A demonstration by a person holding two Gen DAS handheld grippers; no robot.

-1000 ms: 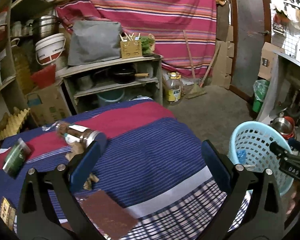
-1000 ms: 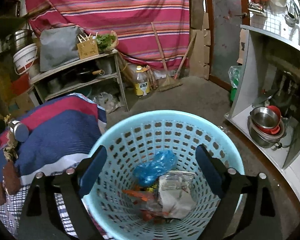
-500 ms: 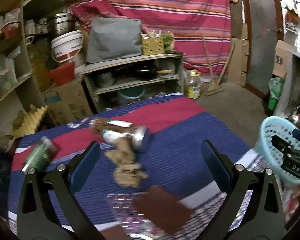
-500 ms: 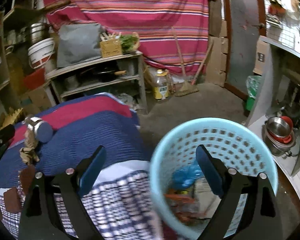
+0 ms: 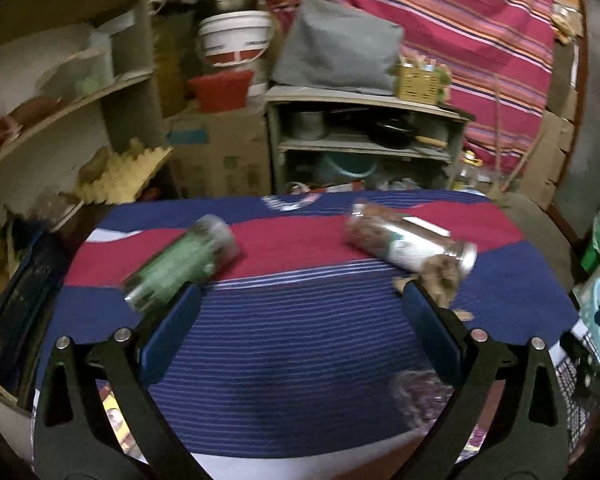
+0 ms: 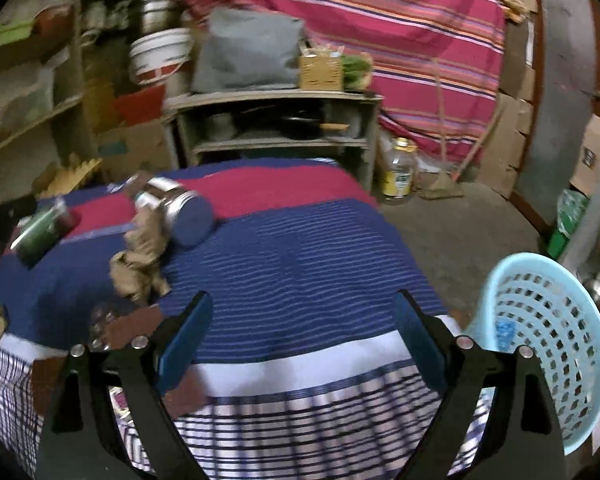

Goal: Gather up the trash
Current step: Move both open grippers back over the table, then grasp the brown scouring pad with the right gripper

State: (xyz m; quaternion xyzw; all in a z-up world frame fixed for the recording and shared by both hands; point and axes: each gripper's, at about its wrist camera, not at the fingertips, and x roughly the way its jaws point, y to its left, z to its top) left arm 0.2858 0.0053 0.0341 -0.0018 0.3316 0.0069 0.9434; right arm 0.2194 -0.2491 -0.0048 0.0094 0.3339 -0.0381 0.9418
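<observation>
Trash – green can (image 5: 180, 262), silver can (image 5: 410, 242) – lies on striped table cloth (image 5: 300, 340); left gripper (image 5: 300, 328) and right gripper (image 6: 302, 334) both apart, empty.

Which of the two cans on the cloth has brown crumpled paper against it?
The silver can, on the right in the left wrist view; the green can lies alone further left.

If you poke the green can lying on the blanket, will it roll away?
Probably. The green can is round and lies on its side, so a push across it could roll it. The soft striped blanket may slow it. It looks like a thin drink can, likely light and easily dented.
</observation>
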